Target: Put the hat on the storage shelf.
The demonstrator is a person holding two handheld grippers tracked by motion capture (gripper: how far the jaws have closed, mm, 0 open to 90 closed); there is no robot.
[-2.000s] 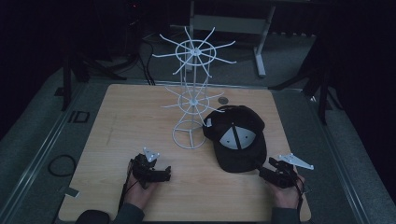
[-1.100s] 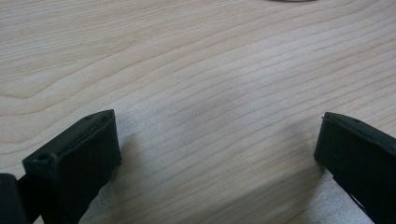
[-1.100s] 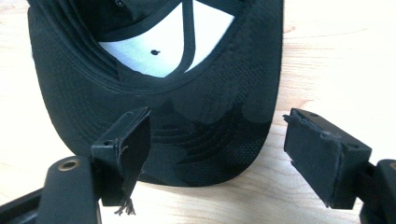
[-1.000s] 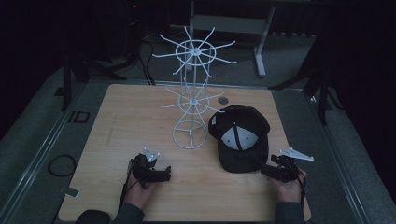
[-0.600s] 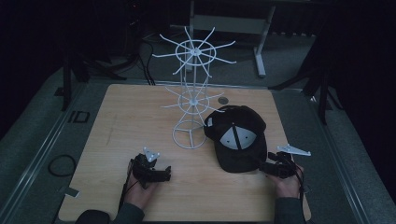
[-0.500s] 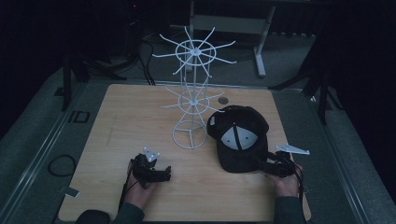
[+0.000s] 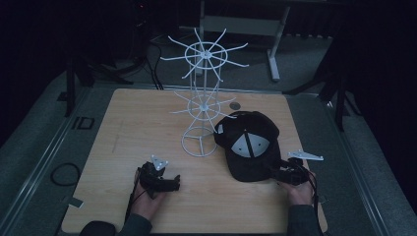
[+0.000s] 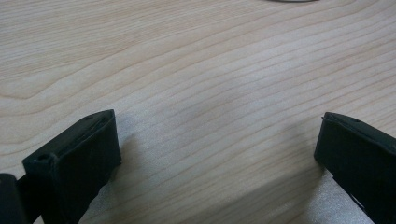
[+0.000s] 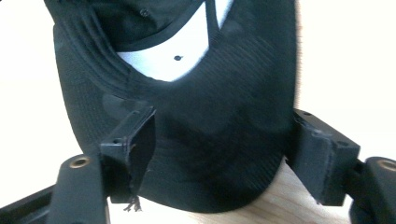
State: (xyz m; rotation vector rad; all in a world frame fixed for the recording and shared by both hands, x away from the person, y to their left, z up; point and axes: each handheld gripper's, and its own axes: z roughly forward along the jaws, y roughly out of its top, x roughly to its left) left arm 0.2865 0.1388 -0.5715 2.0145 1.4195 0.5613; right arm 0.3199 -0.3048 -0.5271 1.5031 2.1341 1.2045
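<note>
The right gripper (image 9: pixel 219 154) has its fingers (image 9: pixel 133 140) spread wide with the brim of the black baseball cap (image 9: pixel 187 93) lying between them, one finger at each side edge; whether either pad already touches the fabric cannot be told. The step in hand looks like taking the cap by its brim, perhaps to hang it on the white wire rack (image 7: pixel 204 105) beyond it. To do it well, the fingers would likely need to turn so one passes under the brim and one over, then close on the stiff part, near the curved front edge.

The left gripper (image 8: pixel 215 154) rests low over the bare wooden tabletop (image 8: pixel 201 70), fingers wide apart with nothing between them.

In the high view the scene is dim, so the contact between the right fingers and the cap (image 7: pixel 251 147) is hard to make out. A small dark round thing on the tabletop beyond the cap cannot be identified.
</note>
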